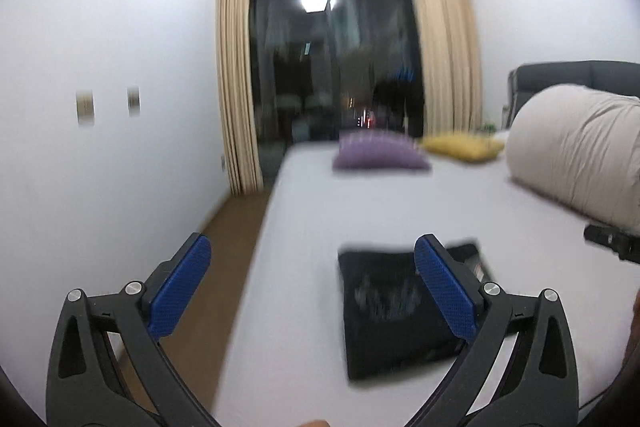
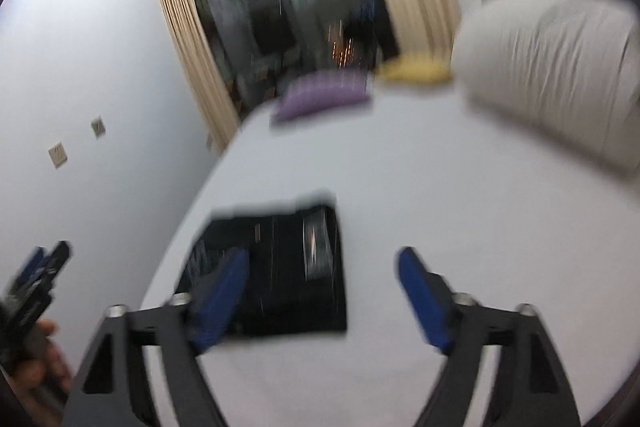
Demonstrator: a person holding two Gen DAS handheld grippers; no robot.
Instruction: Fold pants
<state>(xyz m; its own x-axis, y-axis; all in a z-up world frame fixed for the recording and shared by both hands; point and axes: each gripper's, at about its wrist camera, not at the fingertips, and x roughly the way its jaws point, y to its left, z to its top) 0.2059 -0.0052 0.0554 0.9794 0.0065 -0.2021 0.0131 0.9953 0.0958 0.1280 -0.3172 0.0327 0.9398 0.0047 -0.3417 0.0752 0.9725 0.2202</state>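
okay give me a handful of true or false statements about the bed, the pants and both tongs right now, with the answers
1. The black pants lie folded into a compact rectangle on the bed. True.
2. The left tongs are clamped on the pants. False: they are open and hold nothing.
3. The right tongs are open. True.
4. A purple cushion sits on the pants. False: it lies at the far end of the bed, apart from them.
5. A yellow cushion lies beside the purple one. True.

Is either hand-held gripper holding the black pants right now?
No, the left hand-held gripper and right hand-held gripper are open above the folded pants on the bed.
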